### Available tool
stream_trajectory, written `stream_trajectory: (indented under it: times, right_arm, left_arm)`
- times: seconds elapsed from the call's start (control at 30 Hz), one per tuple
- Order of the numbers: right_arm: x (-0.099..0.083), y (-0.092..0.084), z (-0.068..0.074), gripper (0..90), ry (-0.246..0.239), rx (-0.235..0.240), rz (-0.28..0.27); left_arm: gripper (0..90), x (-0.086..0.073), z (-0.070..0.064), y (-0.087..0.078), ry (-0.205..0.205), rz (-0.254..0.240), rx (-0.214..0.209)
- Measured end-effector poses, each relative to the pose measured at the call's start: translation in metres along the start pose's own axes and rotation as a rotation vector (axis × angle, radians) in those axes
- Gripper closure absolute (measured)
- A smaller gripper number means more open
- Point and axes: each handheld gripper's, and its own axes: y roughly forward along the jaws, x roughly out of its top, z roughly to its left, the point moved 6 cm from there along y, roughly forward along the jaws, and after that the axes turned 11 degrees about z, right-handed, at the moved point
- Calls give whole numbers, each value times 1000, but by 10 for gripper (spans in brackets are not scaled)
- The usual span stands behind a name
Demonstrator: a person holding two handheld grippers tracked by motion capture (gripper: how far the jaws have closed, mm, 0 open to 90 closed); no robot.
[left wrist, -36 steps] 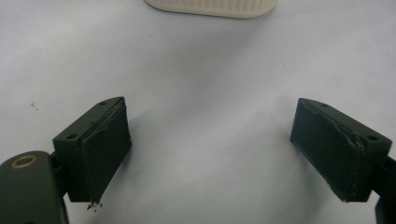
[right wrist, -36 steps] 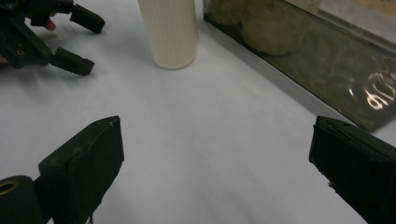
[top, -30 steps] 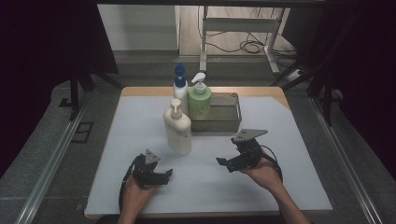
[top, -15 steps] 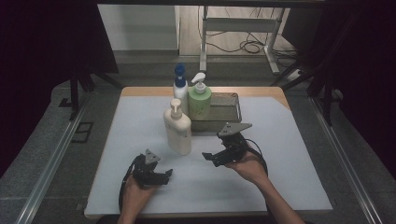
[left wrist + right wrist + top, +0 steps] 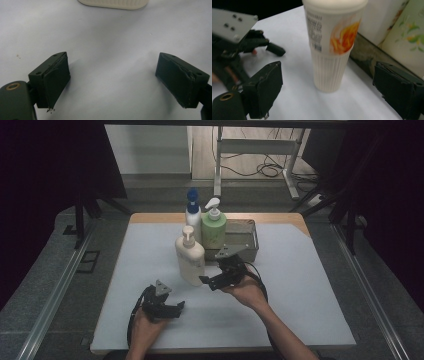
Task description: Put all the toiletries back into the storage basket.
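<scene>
A cream pump bottle (image 5: 190, 259) stands upright on the white mat (image 5: 300, 285), in front of a white bottle with a blue cap (image 5: 193, 214) and a green pump bottle (image 5: 214, 228). My right gripper (image 5: 209, 283) is just right of the cream bottle's base and points left at it. In the right gripper view the cream bottle (image 5: 332, 50) rises ahead of my right gripper (image 5: 329, 85). Its jaws stand wide apart, have just been closing slightly, and touch nothing. My left gripper (image 5: 177, 309) rests low at the front left, open over bare mat (image 5: 113, 75).
A grey metal tray (image 5: 246, 241) sits behind my right hand, beside the green bottle. The mat's wooden back edge (image 5: 260, 217) lies beyond the bottles. Open mat spreads to the right and along the front. My left gripper (image 5: 249, 42) appears at the left of the right gripper view.
My right gripper has slid left across the mat, from the right of the tray to close beside the cream bottle. The left gripper and the bottles have kept still.
</scene>
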Motion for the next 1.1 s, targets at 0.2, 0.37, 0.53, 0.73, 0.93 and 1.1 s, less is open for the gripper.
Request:
stream_trajectory:
  times: [0.2,0.37,0.53,0.73,0.93,1.1]
  right_arm:
    - [13,16,-6,110,34,-23,-7]
    - [22,25,-6,128,37,-37,-17]
    - [28,36,-4,133,35,-36,-11]
    - [33,48,-2,145,36,-50,-5]
    - [39,55,-2,164,37,-63,-4]
    - [42,58,-1,183,42,-66,-1]
  left_arm:
    - [117,0,0,0,2,3,0]
    - [117,0,0,0,5,4,1]
    - [117,0,0,0,5,5,1]
    - [117,0,1,0,6,5,1]
    - [117,0,1,0,6,5,1]
    - [117,0,1,0,5,5,1]
